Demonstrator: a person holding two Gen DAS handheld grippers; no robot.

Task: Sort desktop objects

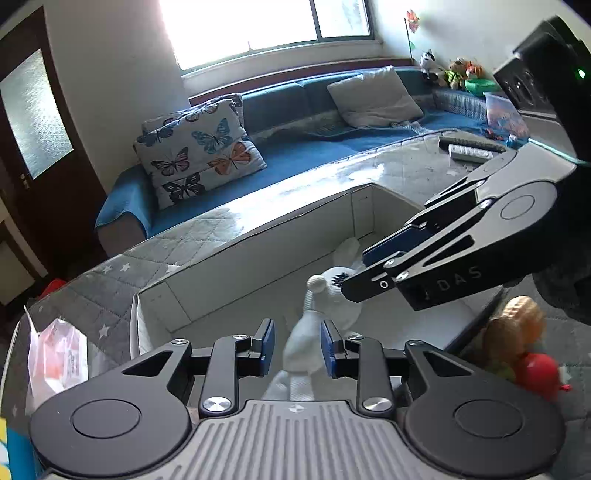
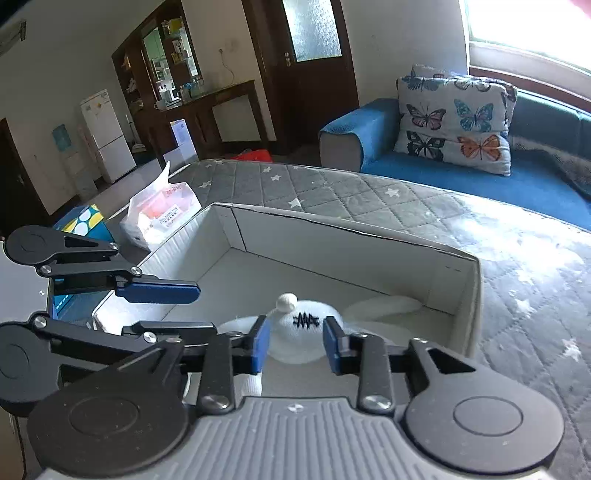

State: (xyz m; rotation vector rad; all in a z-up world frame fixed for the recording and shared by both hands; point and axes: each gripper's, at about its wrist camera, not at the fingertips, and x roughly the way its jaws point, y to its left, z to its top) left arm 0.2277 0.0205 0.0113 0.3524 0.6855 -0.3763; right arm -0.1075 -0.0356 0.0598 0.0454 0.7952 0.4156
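White knitted sock (image 2: 306,332) lying inside open white box (image 2: 369,240) on grey quilted tabletop (image 2: 406,199), left gripper (image 1: 297,345) and right gripper (image 2: 295,345) both spread, pads flanking sock, not pressing.

**Around the room, away from the sorting**

Beyond the hand-held gripper, a blue sofa (image 2: 480,184) runs under the bright window (image 1: 258,29), with a butterfly-print cushion (image 2: 454,122) propped at its near end and a plain grey pillow (image 1: 373,98) farther along. Ahead and to the left stand a dark wooden door (image 2: 306,74), a glass-fronted cabinet (image 2: 166,66) and a white fridge (image 2: 107,136). Soft toys (image 1: 450,72) crowd the sofa's far corner.
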